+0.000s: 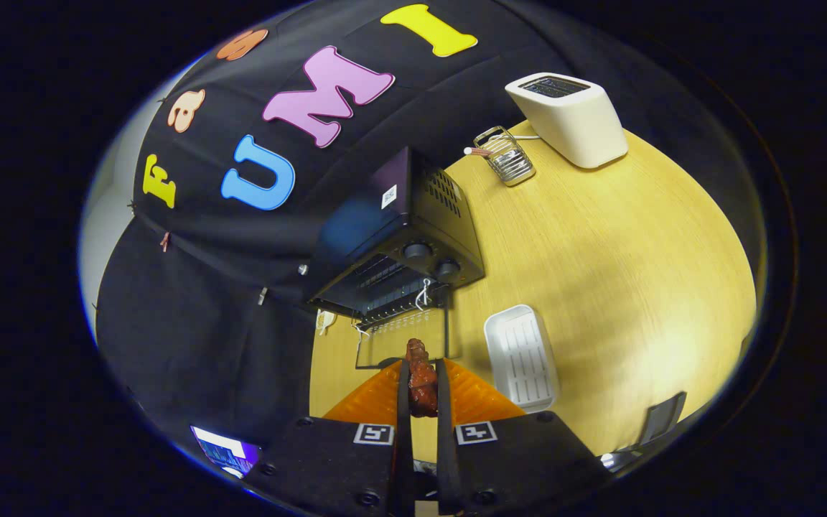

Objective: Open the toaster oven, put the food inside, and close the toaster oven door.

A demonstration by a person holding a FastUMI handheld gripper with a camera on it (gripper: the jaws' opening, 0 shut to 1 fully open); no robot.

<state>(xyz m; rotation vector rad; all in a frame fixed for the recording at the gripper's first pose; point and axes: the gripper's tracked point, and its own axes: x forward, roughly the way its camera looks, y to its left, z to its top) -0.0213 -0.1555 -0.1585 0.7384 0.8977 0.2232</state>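
The gripper (422,384) points forward with its view tilted; its two orange fingers (377,398) stand close together. Both press on a reddish-brown piece of food (422,380); the jaws are nearly closed.

Tongs (422,388) clamp reddish food (422,384), seemingly meat, before the open toaster oven (403,248).

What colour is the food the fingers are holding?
Reddish-brown and glossy, like glazed meat. The food shows in the gripper view, pinched between the fingers.
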